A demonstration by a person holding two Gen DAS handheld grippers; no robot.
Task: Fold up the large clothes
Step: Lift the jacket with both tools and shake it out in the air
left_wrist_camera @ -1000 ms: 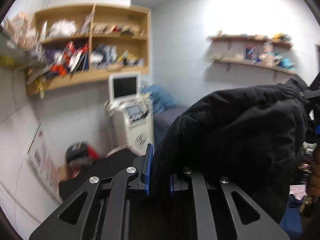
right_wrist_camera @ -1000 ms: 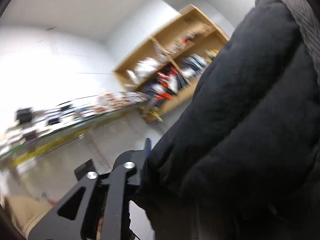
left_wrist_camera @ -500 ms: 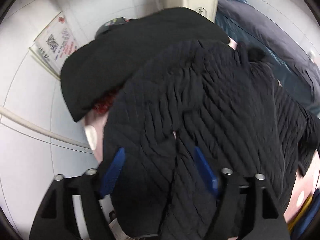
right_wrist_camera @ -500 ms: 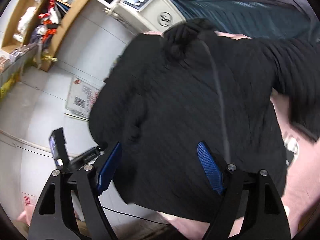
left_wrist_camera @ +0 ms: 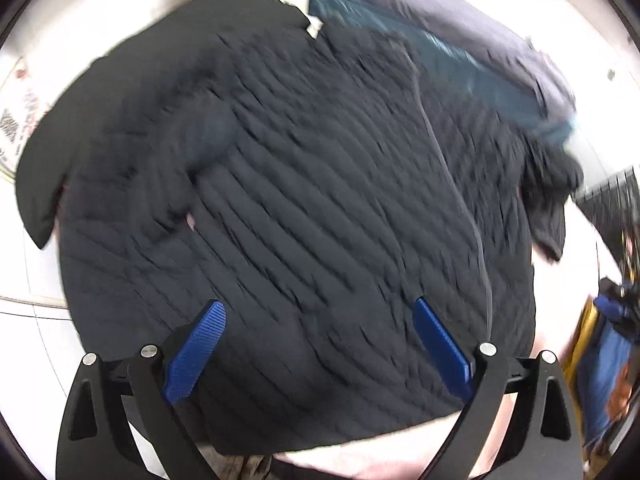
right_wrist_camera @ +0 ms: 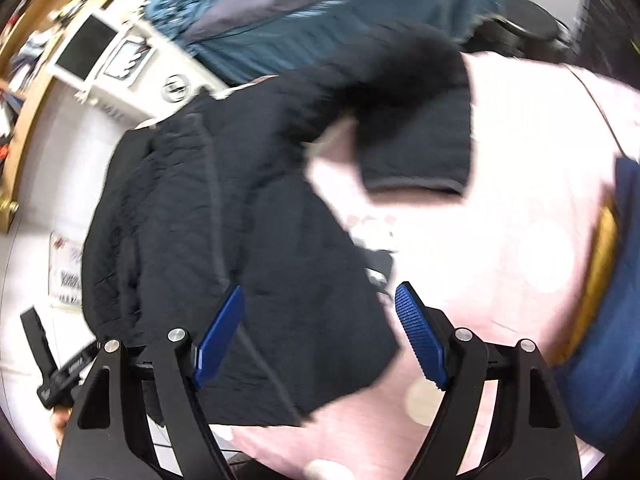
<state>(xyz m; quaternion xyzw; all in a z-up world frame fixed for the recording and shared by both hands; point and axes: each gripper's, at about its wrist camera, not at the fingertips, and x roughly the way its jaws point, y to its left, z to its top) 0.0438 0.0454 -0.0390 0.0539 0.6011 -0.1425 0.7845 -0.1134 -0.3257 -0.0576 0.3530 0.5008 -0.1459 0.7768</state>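
since both grippers let go of it a moment ago, the black quilted jacket now lies spread on the pink bed cover instead of hanging in the air, its zip running down the middle and one sleeve bent out to the side. the left gripper hovers over the hem with jaws wide apart and nothing between them; the right gripper is likewise fully open and empty, above the jacket's lower corner. judging from this, the laying-out step is done and the folding proper, probably sleeves first, can begin. a poster on the wall and the panel of a white machine carry print, but blur makes it unreadable.
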